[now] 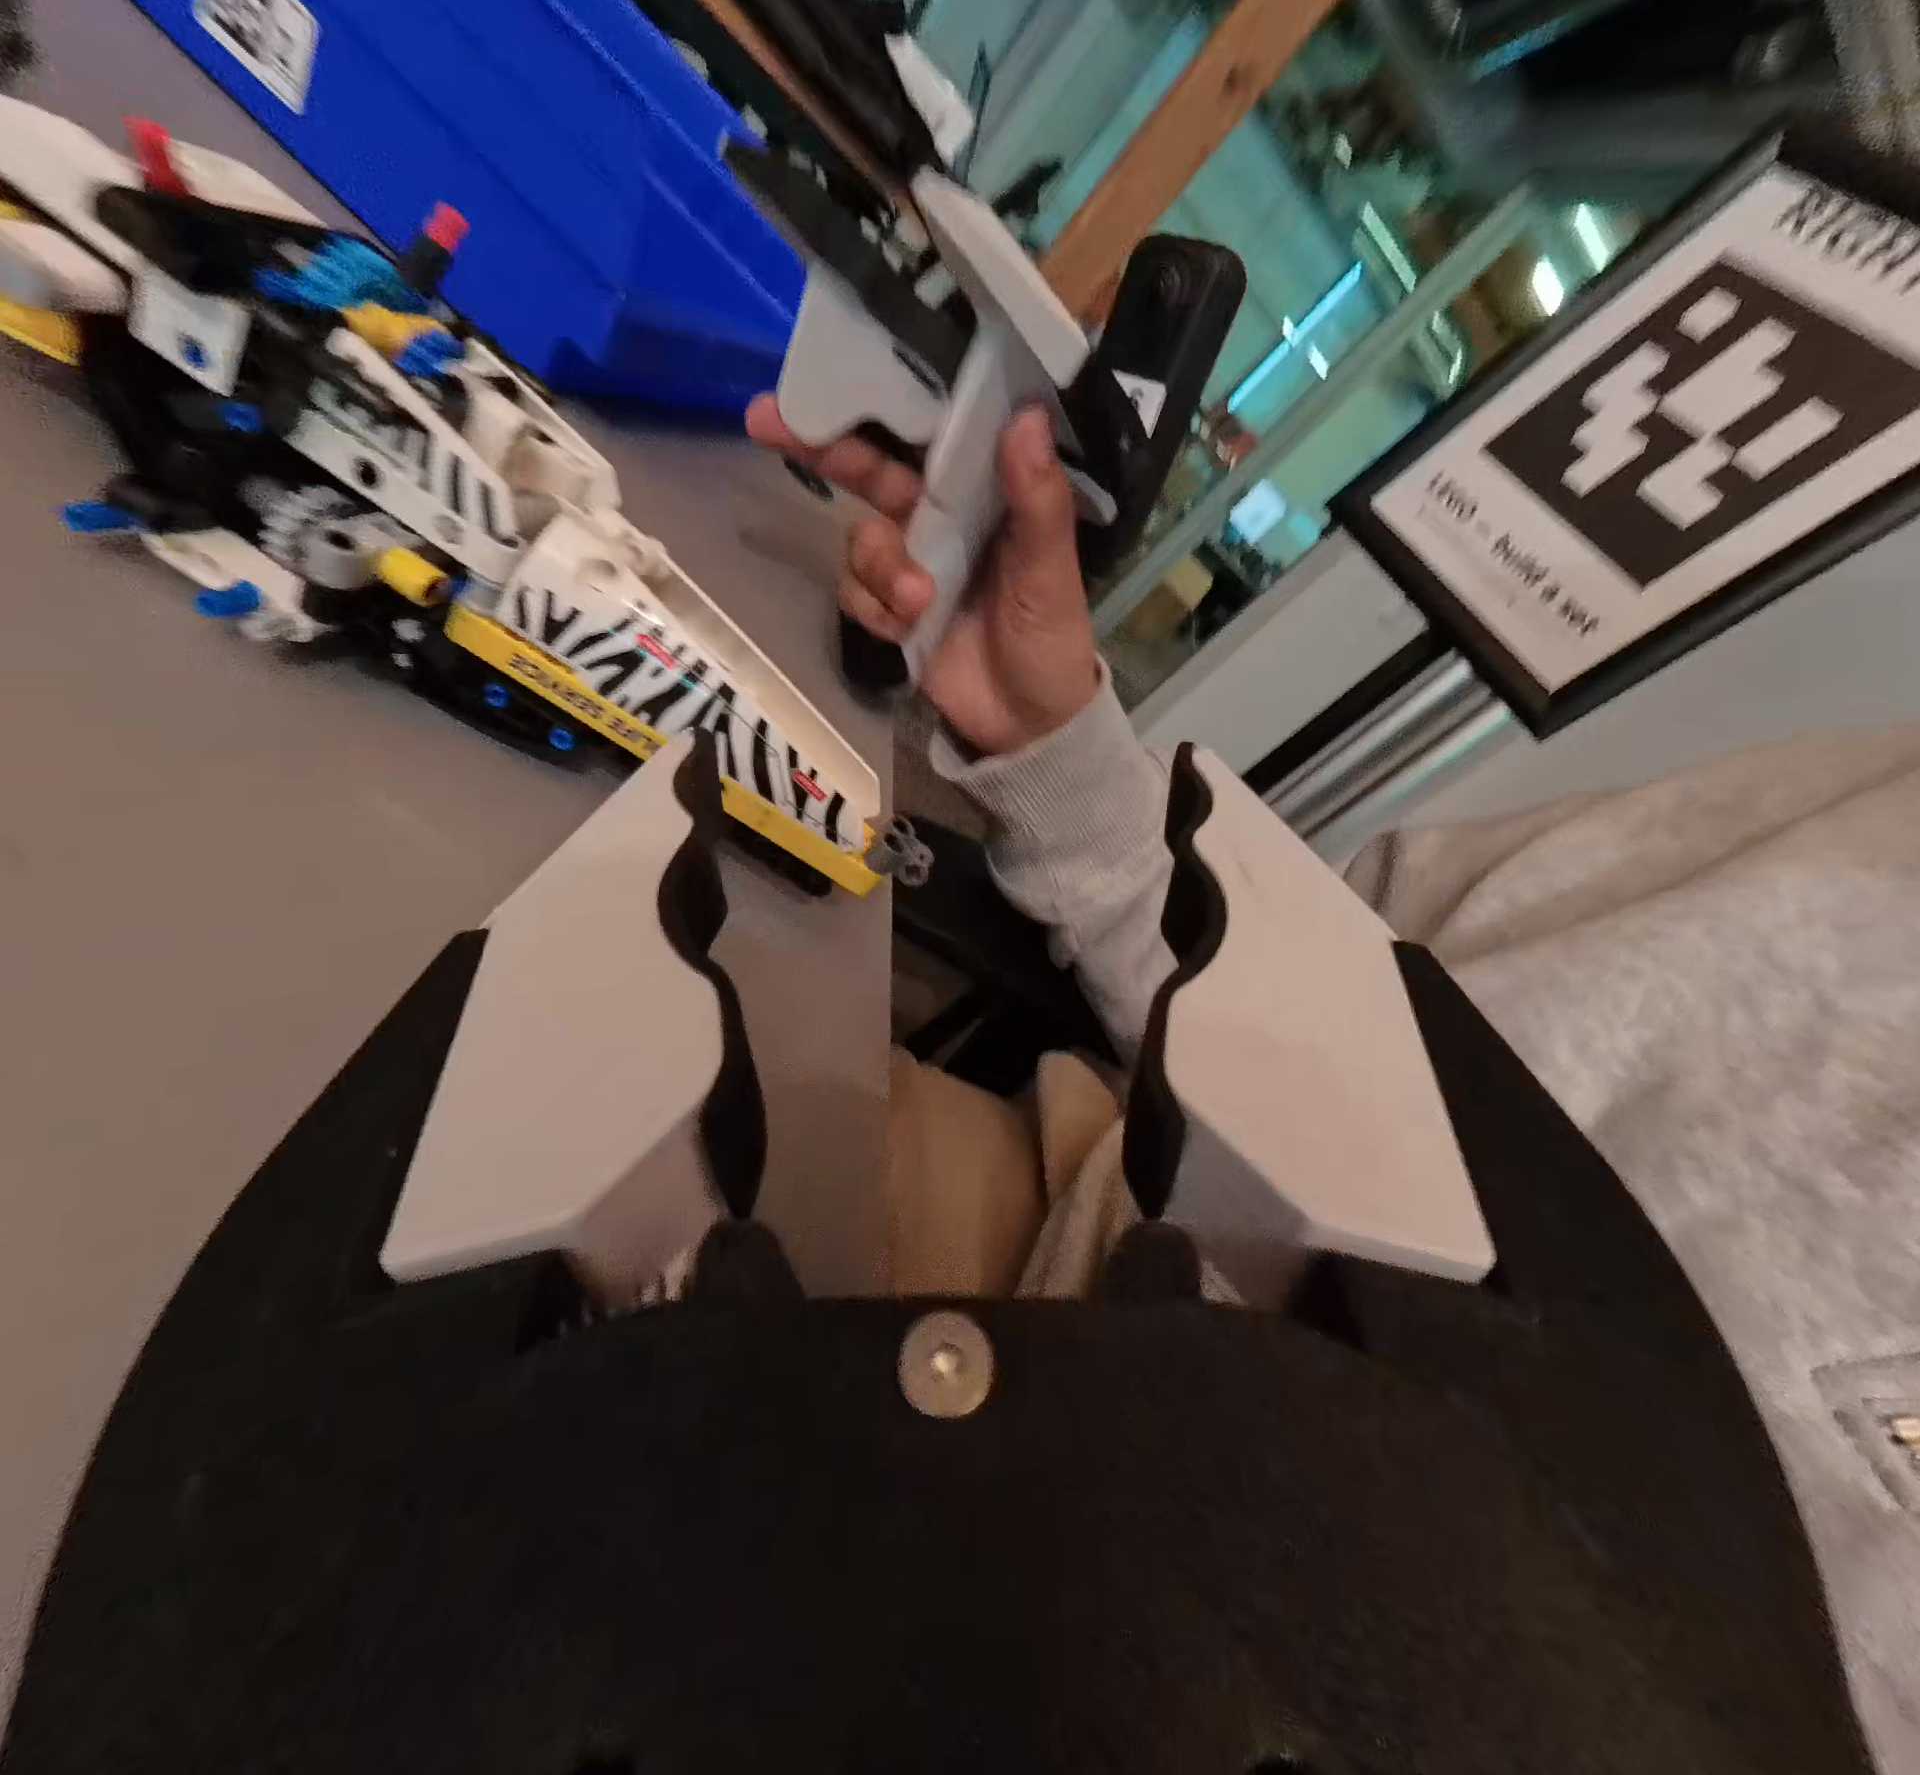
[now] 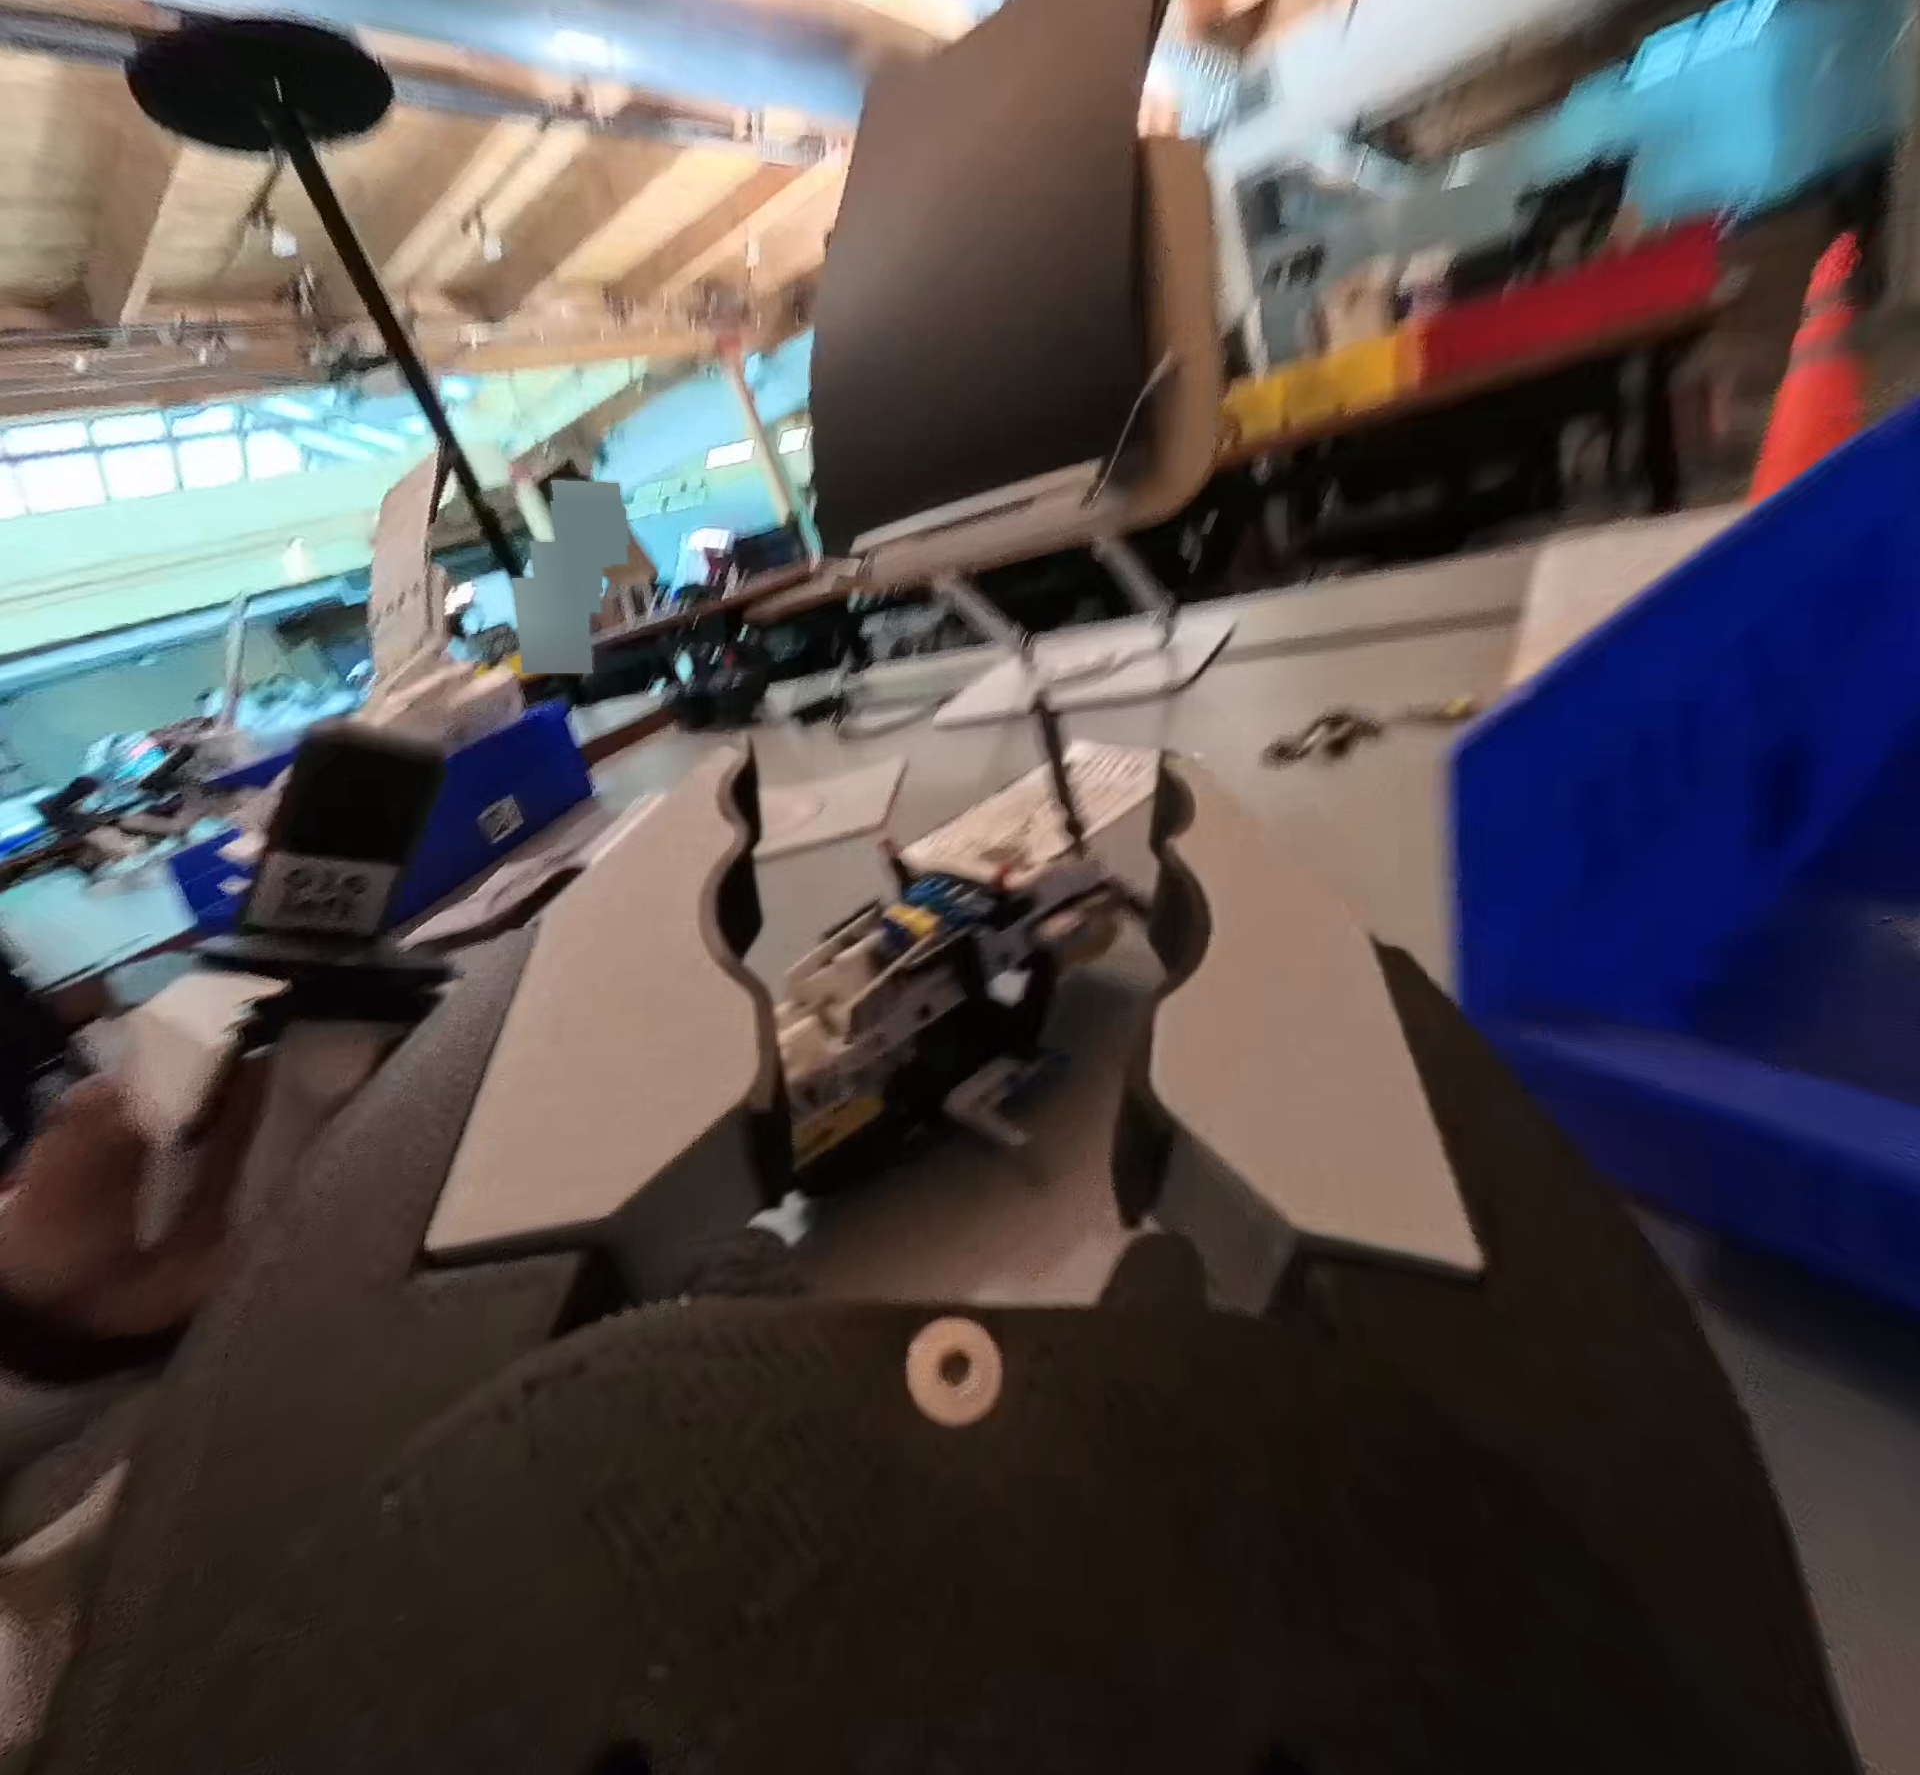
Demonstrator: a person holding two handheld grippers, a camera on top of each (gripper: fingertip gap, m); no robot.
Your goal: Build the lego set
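A part-built lego model (image 1: 416, 499), white with black zebra stripes, a yellow base and blue pins, lies on the grey table (image 1: 208, 894) at the left of the left wrist view. My left gripper (image 1: 935, 790) is open and empty, over the table's edge just past the model's near end. A hand (image 1: 987, 603) holds the right gripper's grey body (image 1: 883, 354) up in the air to the right of the model. In the blurred right wrist view my right gripper (image 2: 956, 780) is open and empty, and the model (image 2: 914, 998) shows farther off between its fingers.
A blue bin (image 1: 468, 115) stands behind the model and shows close on the right in the right wrist view (image 2: 1714, 894). A framed black-and-white marker sign (image 1: 1662, 437) stands to the right. A dark monitor (image 2: 987, 250) and more blue bins (image 2: 499, 800) stand farther back.
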